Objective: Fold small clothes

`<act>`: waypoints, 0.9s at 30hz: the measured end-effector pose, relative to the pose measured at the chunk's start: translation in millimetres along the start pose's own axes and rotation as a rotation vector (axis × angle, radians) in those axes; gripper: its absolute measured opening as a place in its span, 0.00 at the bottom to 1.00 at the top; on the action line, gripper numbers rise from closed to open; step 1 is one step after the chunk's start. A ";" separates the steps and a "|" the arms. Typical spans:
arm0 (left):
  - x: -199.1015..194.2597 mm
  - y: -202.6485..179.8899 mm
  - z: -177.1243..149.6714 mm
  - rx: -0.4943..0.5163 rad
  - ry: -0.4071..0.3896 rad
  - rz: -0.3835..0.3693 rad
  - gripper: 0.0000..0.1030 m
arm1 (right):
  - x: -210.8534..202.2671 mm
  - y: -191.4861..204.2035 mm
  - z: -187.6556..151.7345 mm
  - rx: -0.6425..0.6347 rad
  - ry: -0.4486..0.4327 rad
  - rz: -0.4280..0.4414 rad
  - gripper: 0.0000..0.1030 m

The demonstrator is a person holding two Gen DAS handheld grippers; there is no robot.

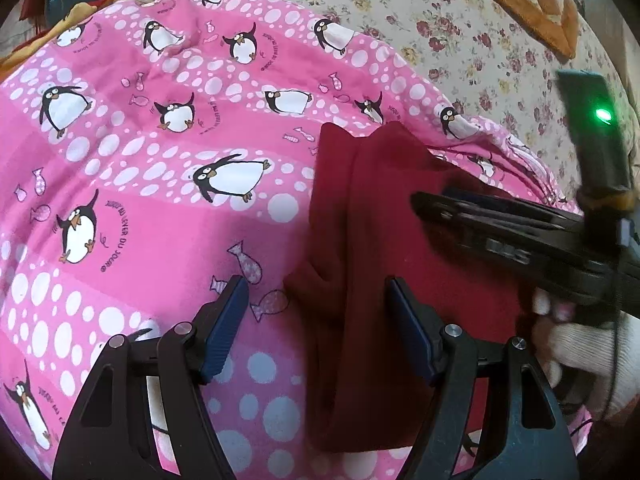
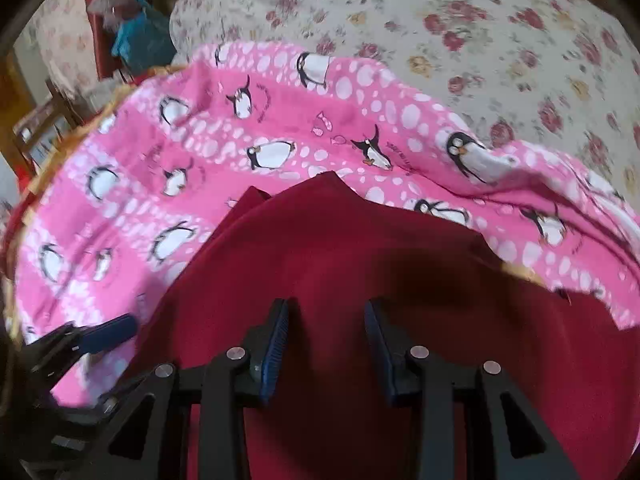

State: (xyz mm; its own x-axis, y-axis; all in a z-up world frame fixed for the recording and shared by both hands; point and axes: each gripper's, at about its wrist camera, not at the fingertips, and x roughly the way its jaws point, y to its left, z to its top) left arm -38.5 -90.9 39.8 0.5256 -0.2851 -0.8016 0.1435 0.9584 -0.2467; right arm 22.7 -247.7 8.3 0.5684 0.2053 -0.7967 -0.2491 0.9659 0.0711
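Left wrist view: left tool stands wide, nothing between its blue pads, poised over the near left edge of a dark red garment lying on a pink penguin-print blanket. Right tool crosses above the garment, held by a white-gloved hand.

Right wrist view, blurred: right tool part open, empty, over the garment. Floral bedsheet lies beyond the blanket.

A pink penguin-print sheet covers the floral bedspread, a dark red garment lying on it.
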 end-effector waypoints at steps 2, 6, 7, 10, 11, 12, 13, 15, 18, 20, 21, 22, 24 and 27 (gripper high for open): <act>0.5 -0.5 0.1 0.000 -0.004 -0.003 0.71 | 10.0 3.2 6.6 -0.011 0.004 -0.021 0.39; 1.6 2.8 1.0 -0.018 -0.005 -0.027 0.72 | 27.3 -6.8 17.7 0.049 0.029 -0.005 0.45; 1.6 3.8 1.2 -0.022 -0.003 -0.033 0.72 | 29.3 -10.0 19.0 0.068 0.034 0.007 0.46; 0.2 5.7 0.9 -0.027 0.000 -0.052 0.72 | 25.3 -18.7 21.4 0.120 0.041 0.046 0.46; -0.3 6.2 0.8 -0.030 0.001 -0.058 0.72 | 19.5 -20.6 20.8 0.135 0.030 0.054 0.46; -0.3 6.4 1.1 -0.031 0.001 -0.059 0.72 | 11.9 -21.8 19.2 0.149 0.012 0.059 0.46; -0.2 6.1 1.1 -0.031 0.001 -0.059 0.72 | 6.1 -22.2 17.6 0.159 0.002 0.066 0.46; -0.1 6.6 1.3 -0.029 0.001 -0.060 0.72 | -3.9 -20.1 14.1 0.166 -0.006 0.099 0.46; 0.3 7.0 1.2 -0.025 0.002 -0.061 0.72 | -4.7 -6.9 11.8 0.110 0.024 0.099 0.46; 1.3 7.5 1.4 -0.024 0.002 -0.062 0.72 | 7.4 -0.1 11.3 0.070 0.066 0.071 0.50; 1.2 7.6 1.5 -0.025 0.001 -0.063 0.73 | 11.9 0.8 11.6 0.068 0.070 0.071 0.55; 1.2 7.8 1.6 -0.027 0.001 -0.064 0.73 | 13.3 -0.3 12.9 0.075 0.066 0.077 0.60; 0.9 7.3 1.0 -0.029 0.000 -0.064 0.73 | 16.9 -3.5 15.8 0.097 0.077 0.093 0.67; 0.9 7.5 1.2 -0.030 0.000 -0.066 0.73 | 24.7 -5.1 16.7 0.095 0.095 0.098 0.75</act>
State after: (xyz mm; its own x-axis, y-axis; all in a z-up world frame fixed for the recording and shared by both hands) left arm -36.0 -83.9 37.8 0.5157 -0.3474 -0.7832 0.1529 0.9368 -0.3148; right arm 51.1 -244.9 -1.8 0.4676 0.2874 -0.8359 -0.2215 0.9536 0.2039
